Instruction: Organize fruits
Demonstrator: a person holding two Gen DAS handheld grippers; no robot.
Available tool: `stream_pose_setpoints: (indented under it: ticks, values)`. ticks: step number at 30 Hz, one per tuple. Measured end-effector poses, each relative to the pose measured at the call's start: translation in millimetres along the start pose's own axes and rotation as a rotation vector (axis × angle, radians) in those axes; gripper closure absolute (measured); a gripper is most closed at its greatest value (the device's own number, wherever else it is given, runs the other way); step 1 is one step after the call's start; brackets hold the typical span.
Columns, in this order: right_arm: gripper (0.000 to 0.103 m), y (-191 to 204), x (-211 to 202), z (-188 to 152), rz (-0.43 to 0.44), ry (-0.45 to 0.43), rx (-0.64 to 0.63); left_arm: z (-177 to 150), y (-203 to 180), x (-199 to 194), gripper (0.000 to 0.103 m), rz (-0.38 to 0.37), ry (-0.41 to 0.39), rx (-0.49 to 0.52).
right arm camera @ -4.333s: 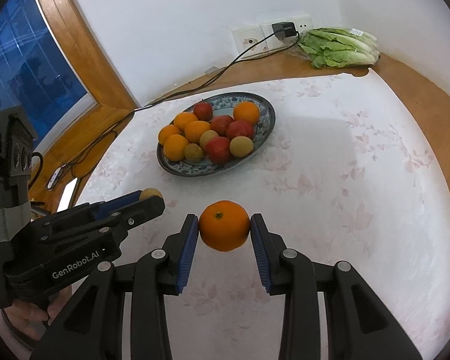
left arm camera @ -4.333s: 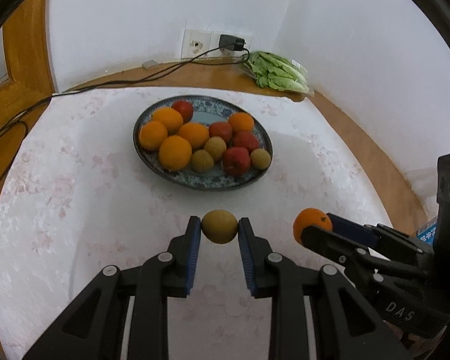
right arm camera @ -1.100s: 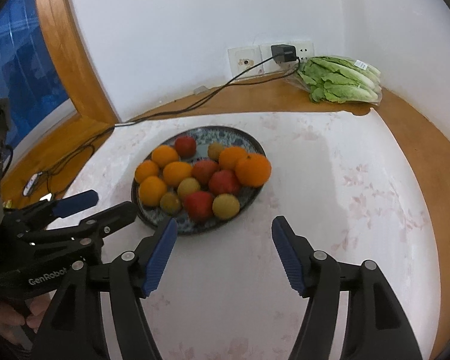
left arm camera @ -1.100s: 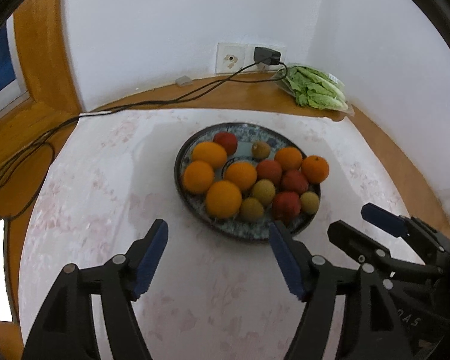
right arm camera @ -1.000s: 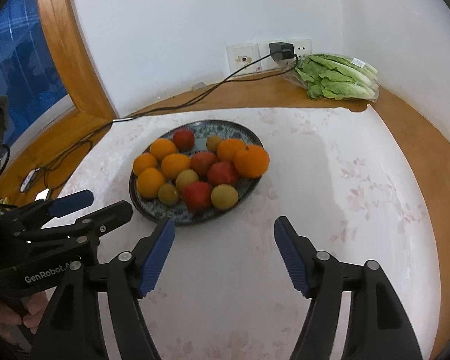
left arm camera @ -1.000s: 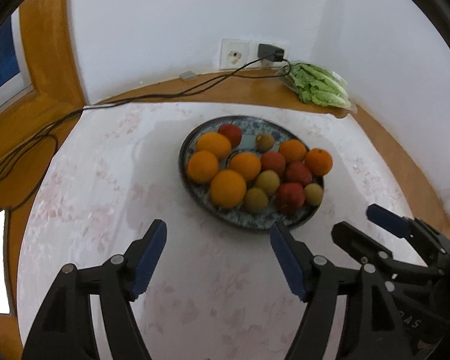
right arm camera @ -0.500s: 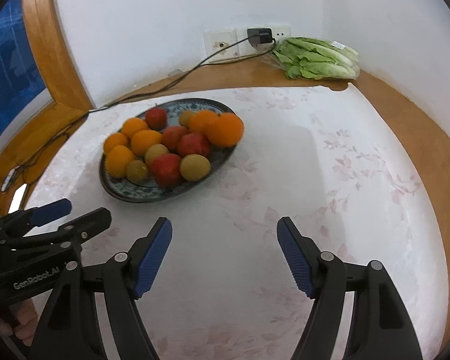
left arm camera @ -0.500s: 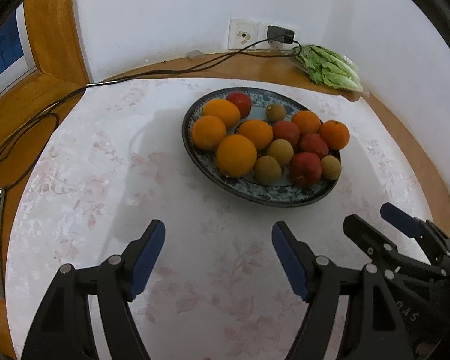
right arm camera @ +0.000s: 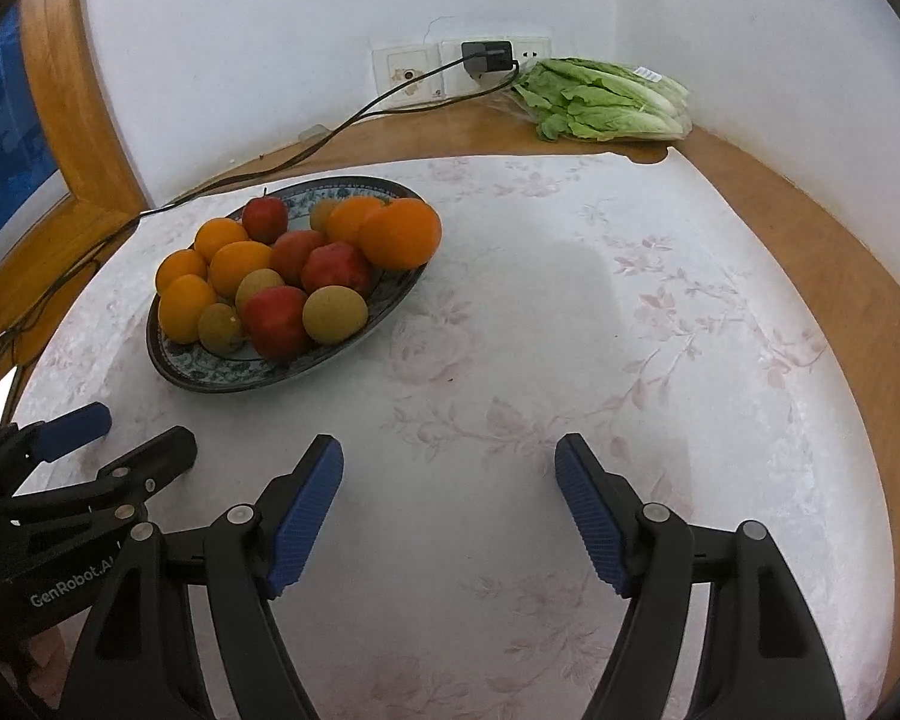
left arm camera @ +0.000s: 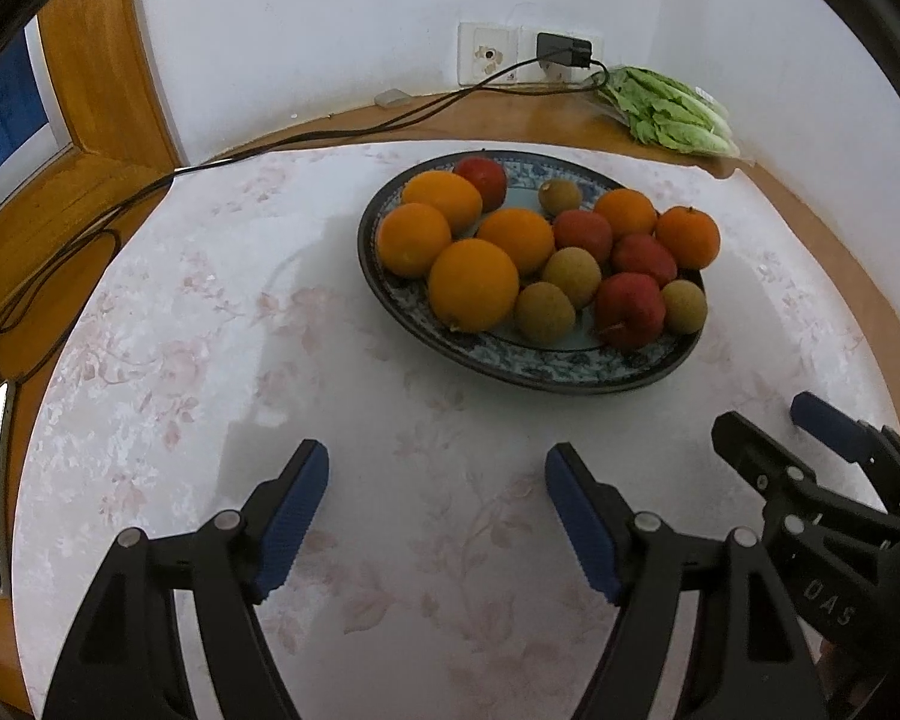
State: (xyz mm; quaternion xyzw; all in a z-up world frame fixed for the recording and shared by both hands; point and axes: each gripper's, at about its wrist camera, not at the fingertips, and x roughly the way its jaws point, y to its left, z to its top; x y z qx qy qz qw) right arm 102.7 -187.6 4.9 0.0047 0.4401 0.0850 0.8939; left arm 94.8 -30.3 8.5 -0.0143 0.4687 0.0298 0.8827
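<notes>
step: I judge the gathering done | fruit: oranges, red apples and brown kiwis heaped on the blue-patterned oval plate (left arm camera: 570, 363), frame centre | left gripper (left arm camera: 437, 501) and right gripper (right arm camera: 449, 495) gaping, empty | next: probably nothing loose on the floral white tablecloth (right arm camera: 570, 330); far edge unseen

Bare tablecloth (right arm camera: 600, 312) ahead — heaped plate (right arm camera: 222, 369) blocks left

A home, likely a dining corner: a round wooden table (right arm camera: 810, 204) under a floral cloth (right arm camera: 570, 360), a patterned plate (left arm camera: 510, 360) of fruit, bagged lettuce (right arm camera: 606, 99), a wall socket (right arm camera: 405, 75) with a charger (right arm camera: 486, 57) (cable trailing off), a wood-framed window (left arm camera: 6, 96).
</notes>
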Motion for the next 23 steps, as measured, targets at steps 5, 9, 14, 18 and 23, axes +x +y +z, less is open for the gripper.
stream_pose_setpoints:
  ticks: [5,9,14,18,23]
  values:
    - [0.027,1.8,0.4,-0.1,-0.001,0.001,-0.001,0.0,-0.2,0.0,0.024,0.004,-0.002,0.002]
    - [0.027,1.2,0.4,0.0,0.002,0.001,-0.001,0.3,-0.4,0.0,0.024,0.004,-0.004,0.002]
    - [0.026,0.8,0.3,0.1,0.001,0.001,-0.002,0.8,-0.1,-0.1,0.024,0.006,-0.005,0.001]
    - [0.026,1.0,0.4,0.0,0.001,0.001,-0.001,2.0,-0.1,0.2,0.024,0.007,-0.010,0.000]
    - [0.024,2.0,0.9,0.2,0.000,0.003,-0.007,3.9,-1.7,3.3,0.021,0.014,-0.027,-0.009]
